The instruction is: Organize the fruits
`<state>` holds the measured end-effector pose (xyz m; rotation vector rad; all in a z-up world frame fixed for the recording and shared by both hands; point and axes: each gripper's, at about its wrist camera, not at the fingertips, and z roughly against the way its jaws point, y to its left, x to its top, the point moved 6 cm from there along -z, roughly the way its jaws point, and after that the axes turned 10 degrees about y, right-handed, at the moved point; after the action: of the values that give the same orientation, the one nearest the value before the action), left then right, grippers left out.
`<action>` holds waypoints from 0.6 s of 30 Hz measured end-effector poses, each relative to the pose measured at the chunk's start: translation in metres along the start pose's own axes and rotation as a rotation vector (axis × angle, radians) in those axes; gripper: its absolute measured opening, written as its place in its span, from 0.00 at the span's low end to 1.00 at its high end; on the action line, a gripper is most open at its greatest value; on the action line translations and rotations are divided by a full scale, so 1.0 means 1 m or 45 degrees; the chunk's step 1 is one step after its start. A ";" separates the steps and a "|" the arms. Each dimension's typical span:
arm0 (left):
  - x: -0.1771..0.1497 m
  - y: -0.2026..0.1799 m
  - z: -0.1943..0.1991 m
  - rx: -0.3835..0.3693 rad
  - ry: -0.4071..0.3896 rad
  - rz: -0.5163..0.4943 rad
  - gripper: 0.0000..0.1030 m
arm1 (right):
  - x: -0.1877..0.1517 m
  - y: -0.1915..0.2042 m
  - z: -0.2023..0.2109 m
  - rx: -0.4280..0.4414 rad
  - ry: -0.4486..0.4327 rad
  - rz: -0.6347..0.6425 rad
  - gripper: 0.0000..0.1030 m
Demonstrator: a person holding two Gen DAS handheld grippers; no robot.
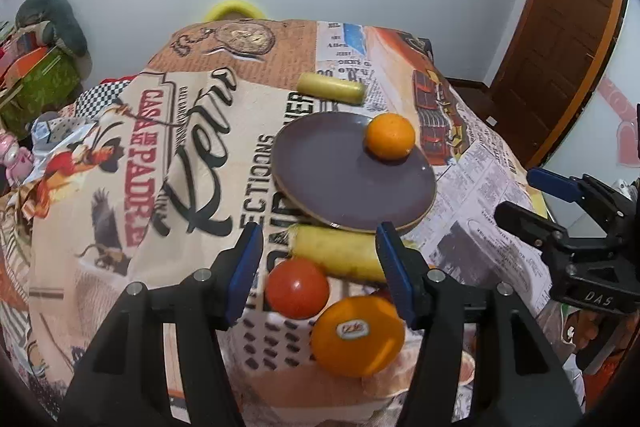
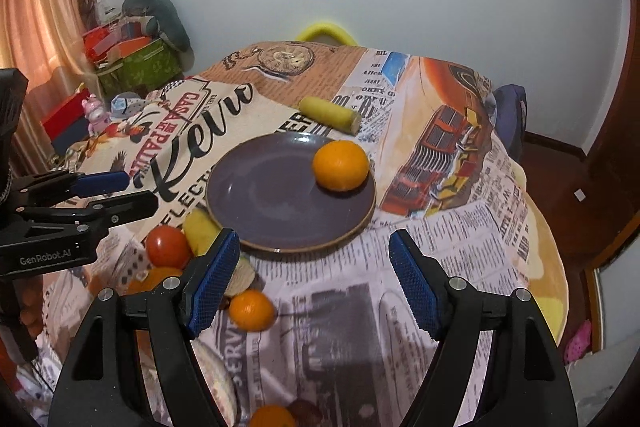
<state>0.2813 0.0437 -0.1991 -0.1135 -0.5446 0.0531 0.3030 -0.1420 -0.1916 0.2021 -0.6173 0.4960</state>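
Left gripper (image 1: 316, 267) nearer the loose fruit: jaws apart, empty, stickered orange (image 1: 357, 335) just below them; right gripper (image 2: 314, 283) wide, empty.

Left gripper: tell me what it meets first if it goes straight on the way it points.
Probably the yellow banana-like fruit lying between the left gripper and the plate. The gripper is open and empty. Depth is unclear, so the red fruit might touch first.

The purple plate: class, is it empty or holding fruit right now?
Holding fruit. One orange sits on the purple plate, near its far right rim; the rest of its surface is bare. The other fruits lie on the tablecloth.
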 end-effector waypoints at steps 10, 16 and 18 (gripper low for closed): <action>0.011 0.030 0.011 0.023 -0.082 0.088 0.56 | 0.018 -0.005 -0.002 -0.021 -0.025 0.002 0.72; 0.037 0.063 0.008 0.069 -0.146 0.135 0.57 | 0.061 -0.016 -0.023 -0.054 -0.029 0.025 0.72; 0.050 0.075 0.004 0.088 -0.156 0.145 0.57 | 0.080 -0.018 -0.035 -0.070 -0.027 0.047 0.72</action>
<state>0.3204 0.1222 -0.1796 -0.0740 -0.6578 0.1909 0.3861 -0.1158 -0.1724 0.1441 -0.6559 0.5126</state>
